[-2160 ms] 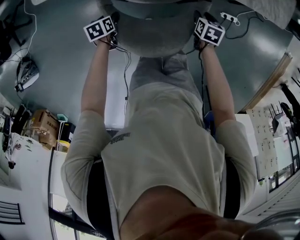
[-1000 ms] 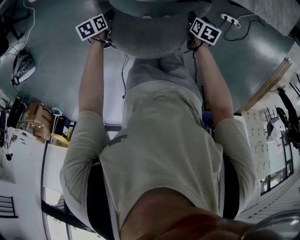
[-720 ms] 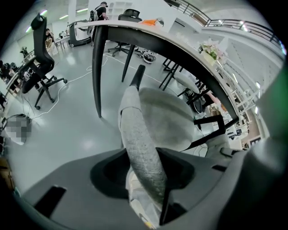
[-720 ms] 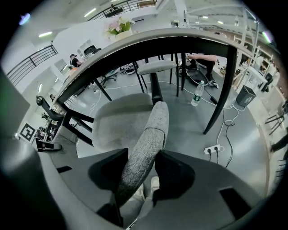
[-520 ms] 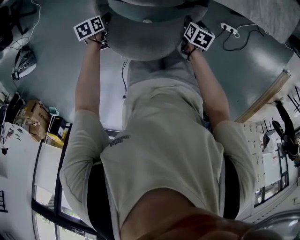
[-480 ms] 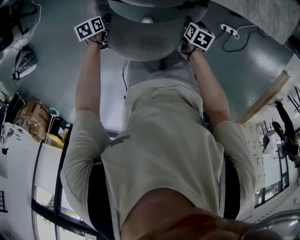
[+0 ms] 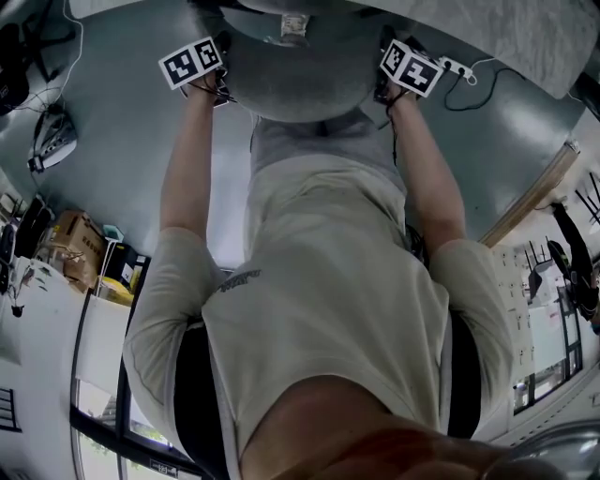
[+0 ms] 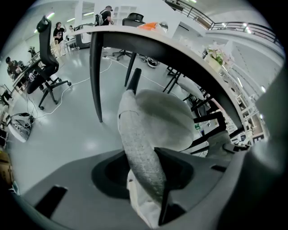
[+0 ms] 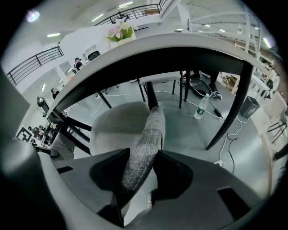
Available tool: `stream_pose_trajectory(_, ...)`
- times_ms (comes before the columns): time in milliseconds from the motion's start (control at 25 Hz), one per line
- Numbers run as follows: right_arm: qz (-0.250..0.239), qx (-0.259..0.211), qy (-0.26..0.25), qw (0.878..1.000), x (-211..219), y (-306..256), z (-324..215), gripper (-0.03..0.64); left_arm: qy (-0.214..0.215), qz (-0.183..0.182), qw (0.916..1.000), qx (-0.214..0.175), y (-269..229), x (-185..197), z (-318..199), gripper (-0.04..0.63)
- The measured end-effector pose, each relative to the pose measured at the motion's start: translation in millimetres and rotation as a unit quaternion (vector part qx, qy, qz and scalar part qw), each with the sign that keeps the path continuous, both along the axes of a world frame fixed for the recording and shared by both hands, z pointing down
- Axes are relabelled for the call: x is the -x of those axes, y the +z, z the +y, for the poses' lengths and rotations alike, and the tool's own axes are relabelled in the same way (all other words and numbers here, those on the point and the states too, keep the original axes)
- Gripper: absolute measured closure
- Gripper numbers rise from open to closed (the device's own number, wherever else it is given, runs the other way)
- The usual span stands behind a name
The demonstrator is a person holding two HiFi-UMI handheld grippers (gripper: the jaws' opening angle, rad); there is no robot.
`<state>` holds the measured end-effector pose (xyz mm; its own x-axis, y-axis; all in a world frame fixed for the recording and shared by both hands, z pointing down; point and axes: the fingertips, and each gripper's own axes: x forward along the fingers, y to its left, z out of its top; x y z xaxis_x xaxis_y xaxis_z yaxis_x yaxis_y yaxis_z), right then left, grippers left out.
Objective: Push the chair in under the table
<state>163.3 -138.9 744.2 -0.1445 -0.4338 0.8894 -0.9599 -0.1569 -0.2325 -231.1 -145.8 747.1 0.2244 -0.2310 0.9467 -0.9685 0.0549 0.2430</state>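
Observation:
The grey fabric chair shows its backrest at the top of the head view, close to the edge of the light table top. My left gripper holds the backrest's left edge and my right gripper its right edge. In the left gripper view the jaws of the left gripper are closing on the backrest edge, with the seat under the table. The right gripper likewise has its jaws closing on the backrest edge.
Dark table legs stand on either side of the chair. A power strip with cable lies on the floor to the right. A water bottle and a bin stand beyond. An office chair is at far left.
The chair's backrest and both grippers have moved toward the table. More of the table top's edge now covers the top of the head view.

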Motion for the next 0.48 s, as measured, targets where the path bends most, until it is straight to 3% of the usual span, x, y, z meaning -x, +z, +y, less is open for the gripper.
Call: stream_pose_trajectory(480, -0.006, -0.012, 0.031, 0.999, 11, -2, -54, 0.442, 0.024, 0.002, 0.9996, -0.012, -4, 9, -76, 0.431)
